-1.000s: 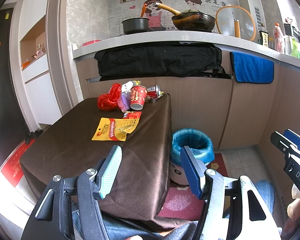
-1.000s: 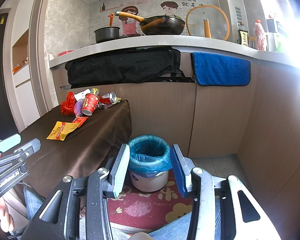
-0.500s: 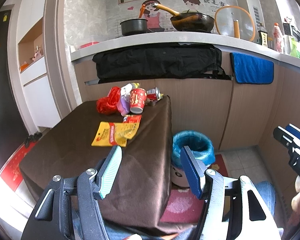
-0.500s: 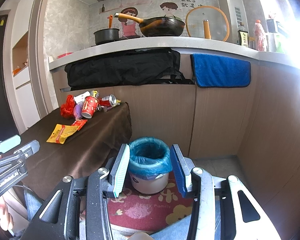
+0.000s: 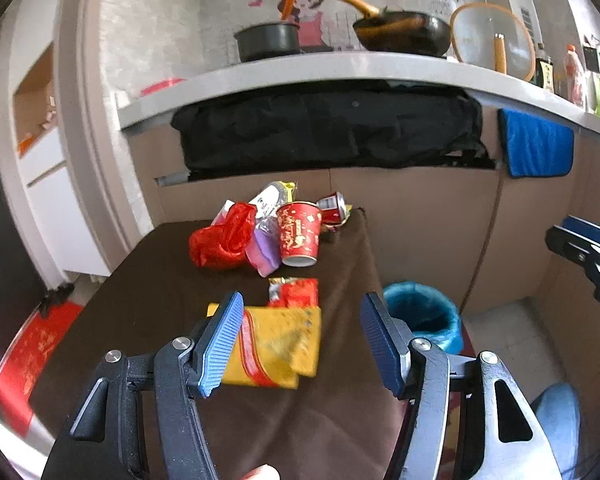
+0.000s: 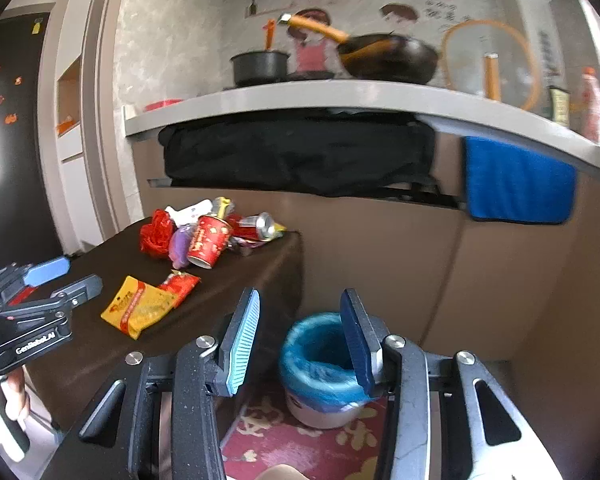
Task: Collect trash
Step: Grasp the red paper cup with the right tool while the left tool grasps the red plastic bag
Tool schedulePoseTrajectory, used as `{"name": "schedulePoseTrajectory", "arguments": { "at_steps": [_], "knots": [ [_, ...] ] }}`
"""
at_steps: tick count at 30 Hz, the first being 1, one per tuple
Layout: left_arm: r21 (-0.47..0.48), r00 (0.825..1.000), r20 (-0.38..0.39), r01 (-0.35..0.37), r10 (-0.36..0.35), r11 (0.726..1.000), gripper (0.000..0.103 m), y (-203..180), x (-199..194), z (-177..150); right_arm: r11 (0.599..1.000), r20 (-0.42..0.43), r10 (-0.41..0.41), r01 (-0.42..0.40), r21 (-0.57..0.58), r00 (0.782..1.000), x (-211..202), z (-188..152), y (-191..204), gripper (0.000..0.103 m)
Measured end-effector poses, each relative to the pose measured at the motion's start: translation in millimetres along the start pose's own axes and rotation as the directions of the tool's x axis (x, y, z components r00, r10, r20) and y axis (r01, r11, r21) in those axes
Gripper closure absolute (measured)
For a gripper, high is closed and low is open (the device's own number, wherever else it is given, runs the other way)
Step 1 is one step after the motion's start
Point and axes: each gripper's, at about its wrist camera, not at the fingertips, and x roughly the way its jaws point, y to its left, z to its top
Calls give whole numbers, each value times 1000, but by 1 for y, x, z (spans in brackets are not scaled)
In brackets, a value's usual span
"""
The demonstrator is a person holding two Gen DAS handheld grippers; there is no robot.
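Trash lies on a brown-clothed table (image 5: 148, 280): a yellow snack bag (image 5: 276, 344), a small red wrapper (image 5: 296, 292), a red paper cup (image 5: 300, 234), a red plastic bag (image 5: 220, 240), a purple wrapper (image 5: 264, 252) and a can (image 5: 334, 212). My left gripper (image 5: 302, 344) is open, its fingers either side of the yellow bag, just above it. My right gripper (image 6: 296, 340) is open and empty, above a bin with a blue liner (image 6: 320, 364) on the floor. The yellow bag (image 6: 140, 308) and the left gripper (image 6: 60, 276) also show in the right wrist view.
A kitchen counter (image 5: 340, 68) with a pot and a wok stands behind the table. A black cloth (image 5: 328, 132) and a blue towel (image 5: 534, 148) hang from it. A red patterned mat (image 6: 300, 440) lies under the bin. White cabinets (image 5: 60, 200) stand at the left.
My left gripper has moved forward over the table to the yellow bag. My right gripper has moved forward and left towards the bin and table edge. Both stay open.
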Motion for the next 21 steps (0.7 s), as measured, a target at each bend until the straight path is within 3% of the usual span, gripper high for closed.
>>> {"name": "schedulePoseTrajectory", "arguments": {
  "at_steps": [6, 11, 16, 21],
  "knots": [
    [-29, 998, -35, 57, -58, 998, 41, 63, 72, 26, 996, -52, 72, -74, -42, 996, 79, 34, 36, 63],
    [-108, 989, -90, 104, -114, 989, 40, 105, 116, 31, 965, -128, 262, -264, 7, 956, 161, 58, 83, 63],
    [-132, 987, -104, 110, -124, 985, 40, 137, 143, 30, 959, -189, 284, -283, 30, 940, 236, 63, 118, 63],
    [-133, 981, -133, 124, -142, 983, 39, 154, 166, 25, 949, -227, 307, -278, 151, 924, 293, 55, 118, 63]
  ]
}}
